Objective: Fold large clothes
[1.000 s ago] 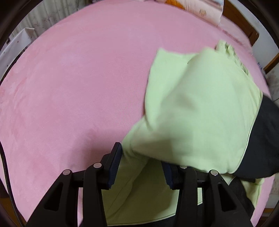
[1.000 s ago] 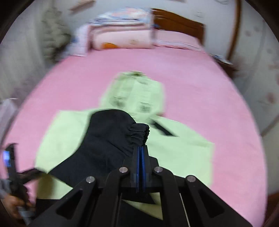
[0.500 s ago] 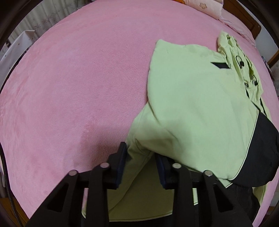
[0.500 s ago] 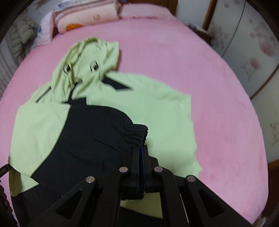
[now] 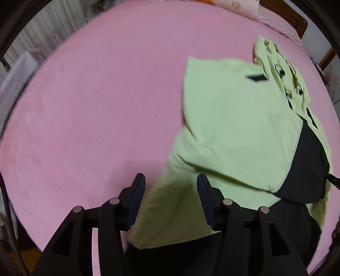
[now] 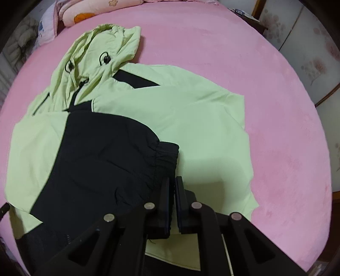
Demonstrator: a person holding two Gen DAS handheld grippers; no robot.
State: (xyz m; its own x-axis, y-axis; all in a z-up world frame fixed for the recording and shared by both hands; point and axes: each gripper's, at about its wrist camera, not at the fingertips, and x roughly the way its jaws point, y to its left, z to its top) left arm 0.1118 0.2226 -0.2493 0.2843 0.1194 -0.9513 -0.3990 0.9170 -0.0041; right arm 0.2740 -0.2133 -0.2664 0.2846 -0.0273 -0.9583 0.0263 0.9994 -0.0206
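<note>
**Hooded jacket spread on the pink bed, both sleeves folded in**

A pale green hooded jacket point(image 6: 170, 118) with black sleeves lies flat on the pink bed point(image 6: 265, 106), its hood point(image 6: 99, 55) pointing toward the far end, where a pillow point(image 6: 93, 8) rests.

The left tool point(image 5: 171, 199) hangs over the jacket's near left corner. Its jaws stand fairly wide, having just been opening, and a green fold of the hem point(image 5: 170, 212) lies between them without being pinched.

The right tool point(image 6: 172, 201) sits just at the gathered cuff point(image 6: 167, 157) of the black sleeve point(image 6: 102, 161), which is laid across the jacket's front. Its jaws have just parted to a narrow slit; whether the pads grip any cloth I cannot tell.
</note>
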